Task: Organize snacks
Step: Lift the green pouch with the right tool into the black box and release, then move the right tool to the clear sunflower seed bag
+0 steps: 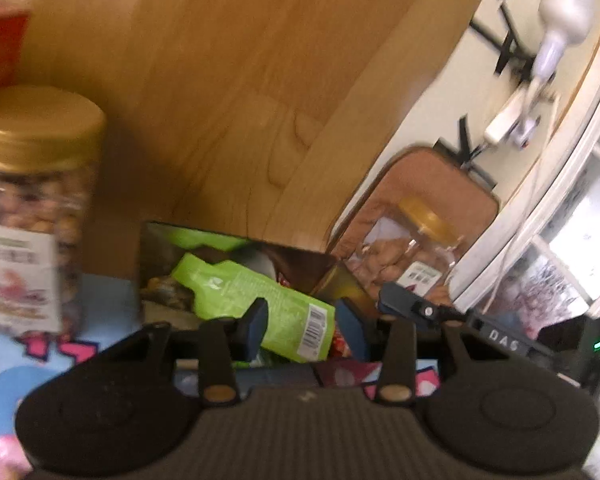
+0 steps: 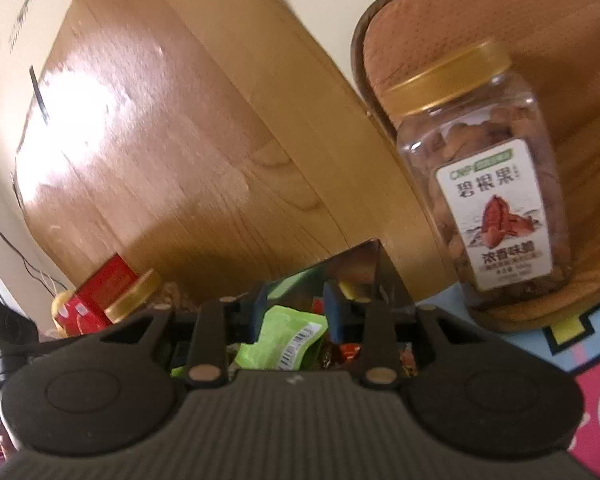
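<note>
A shiny dark box (image 1: 160, 264) lies open in front of a wooden panel, with snack packets inside. On top lies a green packet (image 1: 236, 292) with a barcode. My left gripper (image 1: 303, 316) hovers at the box's near side, jaws apart, the packet lying beyond and between the blue pads (image 1: 256, 320). In the right wrist view the green packet (image 2: 288, 336) lies just under my right gripper (image 2: 297, 304), whose jaws also stand apart and hold nothing. A gold-lidded jar of nuts (image 2: 492, 200) stands to the right, and another jar (image 1: 32, 200) to the left.
The right gripper's black body (image 1: 496, 344) is close beside the box on the right. A brown cushion (image 2: 540, 40) backs the right jar. A red box (image 2: 96, 296) sits at far left. A wooden panel (image 1: 220, 80) rises behind; a colourful mat (image 2: 596, 392) covers the surface.
</note>
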{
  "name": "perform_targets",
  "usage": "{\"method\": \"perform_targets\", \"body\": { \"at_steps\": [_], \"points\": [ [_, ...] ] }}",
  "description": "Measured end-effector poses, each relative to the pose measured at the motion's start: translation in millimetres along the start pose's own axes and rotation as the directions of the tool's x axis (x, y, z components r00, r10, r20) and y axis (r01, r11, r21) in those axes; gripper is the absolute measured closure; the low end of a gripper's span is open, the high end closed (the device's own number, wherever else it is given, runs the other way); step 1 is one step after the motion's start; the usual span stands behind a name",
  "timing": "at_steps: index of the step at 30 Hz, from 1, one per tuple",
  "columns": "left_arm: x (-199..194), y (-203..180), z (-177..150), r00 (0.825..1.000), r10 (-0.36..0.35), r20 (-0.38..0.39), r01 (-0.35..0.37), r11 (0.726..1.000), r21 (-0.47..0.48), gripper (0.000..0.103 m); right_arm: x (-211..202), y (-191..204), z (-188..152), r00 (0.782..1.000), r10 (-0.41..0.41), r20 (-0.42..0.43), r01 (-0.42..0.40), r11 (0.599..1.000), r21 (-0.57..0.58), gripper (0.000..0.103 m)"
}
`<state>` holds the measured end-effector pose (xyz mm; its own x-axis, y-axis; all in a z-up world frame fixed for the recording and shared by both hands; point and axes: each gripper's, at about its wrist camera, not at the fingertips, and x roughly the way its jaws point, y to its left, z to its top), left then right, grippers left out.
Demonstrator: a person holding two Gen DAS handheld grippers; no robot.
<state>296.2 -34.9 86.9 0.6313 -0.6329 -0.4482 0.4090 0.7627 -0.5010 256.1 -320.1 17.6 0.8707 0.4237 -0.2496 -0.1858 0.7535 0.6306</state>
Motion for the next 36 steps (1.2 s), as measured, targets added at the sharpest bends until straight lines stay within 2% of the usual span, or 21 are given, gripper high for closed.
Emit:
{"method": "perform_targets", "body": {
  "at_steps": [4,6,8,11,13,16,21,22,24,25,27,28,32,34,36],
  "points": [
    [-85,4,-9,0.991,0.008,0.134,-0.011,1.000,0.020,0.064,-22,18,-13,0.995,0.101,-0.015,-0.101,0.995,-0.015,0.068],
    [-126,14,-25,0.983,0.037,0.178,-0.039,0.999,0.007,0.063,-28,32,-23,0.984,0.163,-0.064,-0.165,0.986,-0.026,0.068],
    [-158,28,-45,0.976,0.085,0.202,-0.080,0.996,-0.031,0.062,-25,44,-39,0.969,0.208,-0.136,-0.212,0.977,-0.016,0.068],
    [-182,54,-76,0.971,0.155,0.182,-0.136,0.984,-0.116,0.062,-9,62,-71,0.939,0.228,-0.256,-0.236,0.972,0.000,0.068],
    [-182,72,-92,0.972,0.182,0.147,-0.153,0.971,-0.186,0.063,5,69,-88,0.923,0.209,-0.324,-0.216,0.976,0.013,0.068],
    [-170,92,-109,0.980,0.166,0.109,-0.134,0.958,-0.256,0.064,21,69,-103,0.903,0.197,-0.381,-0.186,0.980,0.065,0.068],
    [-143,106,-118,0.985,0.165,0.059,-0.143,0.951,-0.275,0.068,32,64,-108,0.901,0.145,-0.410,-0.097,0.986,0.134,0.068],
    [-139,110,-120,0.984,0.171,0.041,-0.153,0.947,-0.284,0.072,35,64,-108,0.899,0.139,-0.416,-0.086,0.986,0.143,0.068],
    [-138,116,-126,0.985,0.169,0.046,-0.149,0.947,-0.285,0.076,39,66,-111,0.890,0.131,-0.438,-0.066,0.985,0.161,0.068],
    [-138,118,-128,0.985,0.163,0.050,-0.142,0.948,-0.286,0.076,41,67,-113,0.886,0.128,-0.445,-0.061,0.985,0.162,0.072],
    [-138,122,-130,0.987,0.153,0.057,-0.130,0.947,-0.294,0.078,48,72,-116,0.884,0.128,-0.450,-0.064,0.986,0.155,0.072],
    [-137,125,-132,0.986,0.153,0.060,-0.129,0.947,-0.294,0.084,53,76,-117,0.880,0.134,-0.456,-0.067,0.985,0.160,0.072],
    [-136,132,-132,0.990,0.126,0.061,-0.099,0.939,-0.331,0.085,64,93,-129,0.863,0.161,-0.478,-0.098,0.983,0.154,0.073],
    [-136,131,-132,0.990,0.126,0.062,-0.100,0.941,-0.324,0.084,64,100,-135,0.857,0.157,-0.491,-0.106,0.986,0.130,0.083],
    [-135,126,-132,0.992,0.114,0.060,-0.091,0.950,-0.300,0.083,60,100,-136,0.856,0.158,-0.492,-0.103,0.985,0.137,0.084]
  ]
}}
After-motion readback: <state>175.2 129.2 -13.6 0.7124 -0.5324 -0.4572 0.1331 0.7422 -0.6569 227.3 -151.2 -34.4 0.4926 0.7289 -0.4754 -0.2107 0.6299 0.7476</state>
